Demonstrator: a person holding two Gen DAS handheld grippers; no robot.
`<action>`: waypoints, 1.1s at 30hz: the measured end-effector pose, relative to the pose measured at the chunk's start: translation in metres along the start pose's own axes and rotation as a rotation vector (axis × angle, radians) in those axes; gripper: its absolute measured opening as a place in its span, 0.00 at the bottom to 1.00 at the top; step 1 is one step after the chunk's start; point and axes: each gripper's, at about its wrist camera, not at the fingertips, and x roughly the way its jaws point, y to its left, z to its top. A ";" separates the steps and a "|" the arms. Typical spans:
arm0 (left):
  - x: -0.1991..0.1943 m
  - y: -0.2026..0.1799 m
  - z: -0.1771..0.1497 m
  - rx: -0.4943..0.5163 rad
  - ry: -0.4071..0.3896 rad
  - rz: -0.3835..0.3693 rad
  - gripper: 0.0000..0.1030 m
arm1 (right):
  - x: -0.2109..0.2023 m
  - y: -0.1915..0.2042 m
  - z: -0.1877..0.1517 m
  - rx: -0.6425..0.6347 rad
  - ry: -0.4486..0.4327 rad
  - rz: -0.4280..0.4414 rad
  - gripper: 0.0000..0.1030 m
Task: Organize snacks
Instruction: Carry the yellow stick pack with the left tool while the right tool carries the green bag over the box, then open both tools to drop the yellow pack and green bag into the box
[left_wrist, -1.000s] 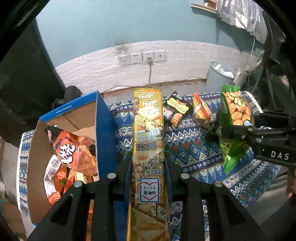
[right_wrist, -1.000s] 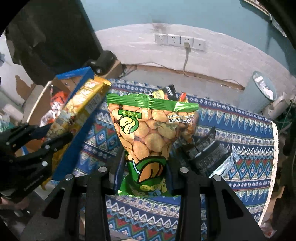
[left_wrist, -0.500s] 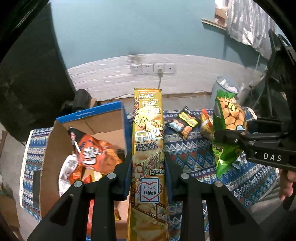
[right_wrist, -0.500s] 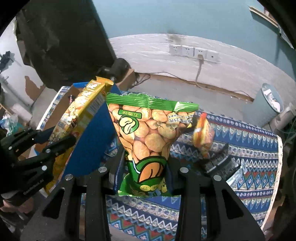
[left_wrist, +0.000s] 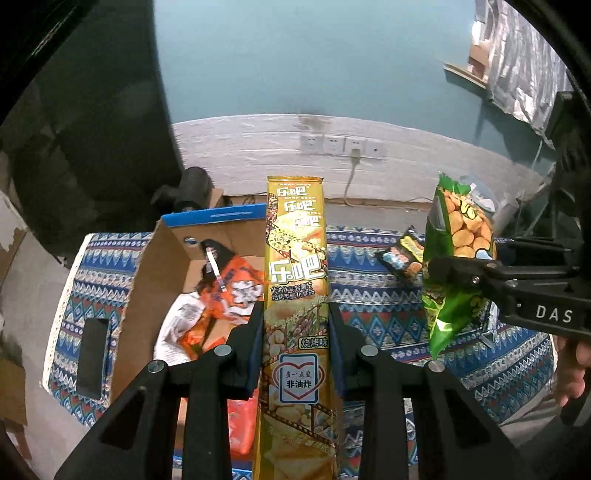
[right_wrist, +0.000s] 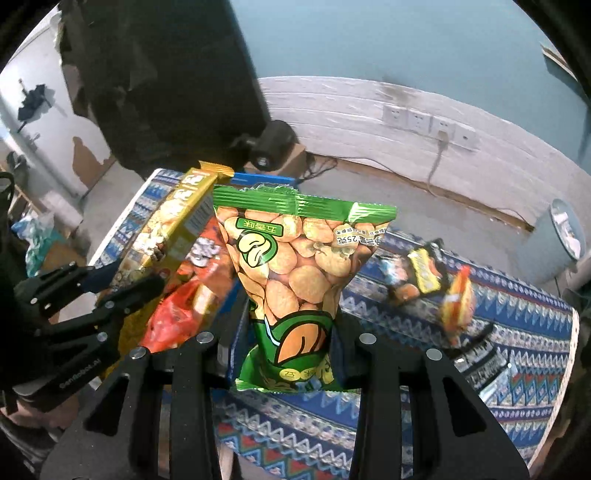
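Box: a cardboard box (left_wrist: 155, 273) with a blue outer face stands open on the left part of the desk, its flaps raised.
Box contents: an orange snack bag (left_wrist: 236, 284) lies on top inside, beside a white packet (left_wrist: 177, 325) and a red-orange packet (right_wrist: 173, 317) lower down.
Left gripper: the left gripper (left_wrist: 295, 354) has its jaws closed on the lower half of a tall yellow chip box (left_wrist: 297, 266), which stands upright in the air at the box's right edge.
Right gripper: the right gripper (right_wrist: 291, 354) has its jaws pressed on the bottom of a green bean bag (right_wrist: 295, 266), held upright above the desk, just right of the chip box.
Desk: a cloth (left_wrist: 373, 306) with a blue zigzag pattern covers it.
Loose snacks: a black and yellow packet (right_wrist: 421, 273) and a small orange packet (right_wrist: 458, 302) lie on the cloth to the right, near each other; a dark printed packet (right_wrist: 484, 358) lies nearer the camera.
Other on desk: a flat black object (left_wrist: 92, 358) lies on the cloth left of the box.
Room: a teal wall above a white brick band with a row of sockets (left_wrist: 340, 146); one has a cable plugged in.
Floor: a grey bin (right_wrist: 557, 236) stands past the desk's right end.
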 end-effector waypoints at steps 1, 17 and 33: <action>0.000 0.005 -0.001 -0.006 -0.001 0.004 0.30 | 0.002 0.004 0.001 -0.007 0.001 0.003 0.35; 0.008 0.081 -0.022 -0.113 0.026 0.089 0.30 | 0.042 0.085 0.031 -0.105 0.053 0.078 0.35; 0.027 0.104 -0.034 -0.152 0.092 0.112 0.34 | 0.083 0.112 0.021 -0.136 0.167 0.106 0.39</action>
